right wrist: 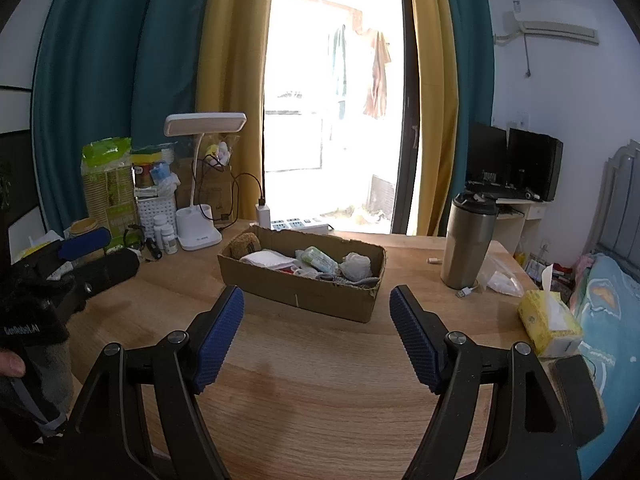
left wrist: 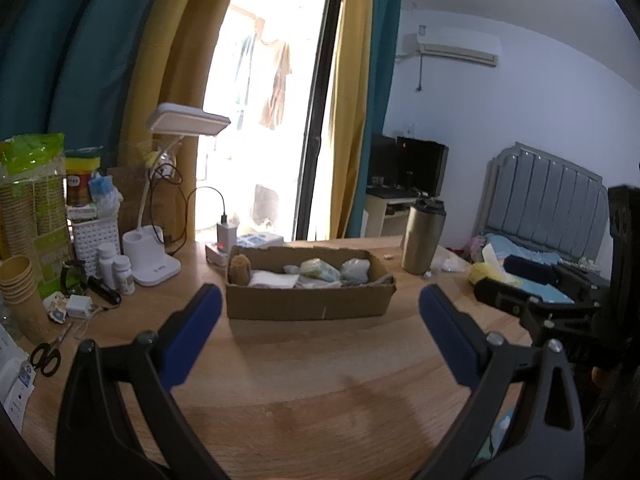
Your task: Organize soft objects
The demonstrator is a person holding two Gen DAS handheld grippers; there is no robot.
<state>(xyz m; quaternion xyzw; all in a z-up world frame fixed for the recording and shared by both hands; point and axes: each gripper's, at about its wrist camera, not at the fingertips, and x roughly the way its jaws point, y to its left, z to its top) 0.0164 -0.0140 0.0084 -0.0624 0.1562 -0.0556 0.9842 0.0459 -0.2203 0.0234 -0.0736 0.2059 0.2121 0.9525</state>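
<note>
A shallow cardboard box (left wrist: pixel 308 304) (right wrist: pixel 296 292) sits mid-table, holding several soft things: a brown plush (left wrist: pixel 239 269) (right wrist: pixel 248 245), a white folded cloth (left wrist: pixel 272 279) (right wrist: pixel 262 259), a green-blue tissue pack (left wrist: pixel 320 270) (right wrist: pixel 319 260) and a pale bundle (left wrist: pixel 355 269) (right wrist: pixel 356 265). My left gripper (left wrist: pixel 320 304) hovers open in front of the box with nothing between its blue pads. My right gripper (right wrist: pixel 316 308) is likewise open and empty, just short of the box's near wall. Each gripper shows in the other's view: the right one (left wrist: pixel 532 300), the left one (right wrist: pixel 86 258).
A steel tumbler (left wrist: pixel 422 236) (right wrist: pixel 470 242) stands right of the box. A yellow tissue pack (right wrist: pixel 550 326) lies at the table's right edge. Lamp base (left wrist: pixel 150 256) (right wrist: pixel 198 230), pill bottles (left wrist: pixel 116 266), paper cups (left wrist: pixel 18 280), scissors (left wrist: pixel 46 354) and chargers crowd the left. A bed lies to the right.
</note>
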